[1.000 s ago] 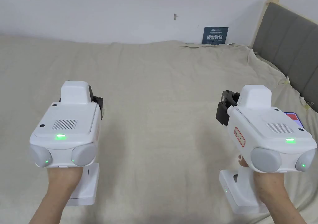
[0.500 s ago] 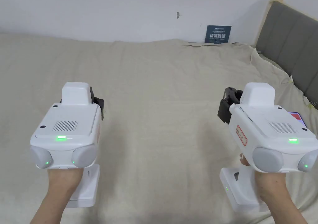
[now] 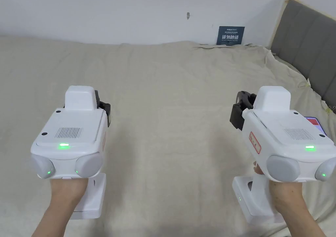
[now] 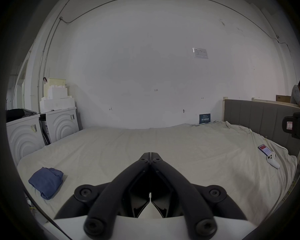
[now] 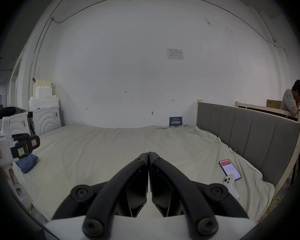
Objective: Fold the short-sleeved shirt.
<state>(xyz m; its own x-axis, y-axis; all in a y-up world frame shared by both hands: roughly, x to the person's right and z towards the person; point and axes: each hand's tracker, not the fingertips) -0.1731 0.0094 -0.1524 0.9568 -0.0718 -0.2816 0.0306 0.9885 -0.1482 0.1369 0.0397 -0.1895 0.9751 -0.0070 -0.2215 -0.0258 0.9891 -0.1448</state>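
A wide bed [image 3: 170,93], covered by a pale sheet, is spread out ahead of both sets of fingers, and its broad bare middle seems to be kept free as the surface on which folding would be done. A grey padded headboard [image 5: 246,133] is seen off to the right of the right fingers, and two white washing machines [image 4: 42,133] stand beyond the bed's left edge.

The left gripper [image 4: 150,154] and the right gripper [image 5: 148,154] are held level above the sheet, well apart from each other and pointed toward the far wall. This is judged to be a ready pose, with nothing being worked on yet. In each gripper view the fingers are pressed together tip to tip, with nothing between them.

The shirt [image 4: 46,181], a dark blue bundle, is found lying crumpled on the bed near its left edge, well to the left of the left fingers and slightly nearer than their tips. From the right gripper view it is partly hidden behind the left gripper. It appears untouched, so folding is judged not to have begun; it would first have to be fetched and spread flat.

A phone [image 5: 229,170] and a small white controller [image 5: 229,181] are laid to the right of the right fingers, near the headboard, probably out of the way.
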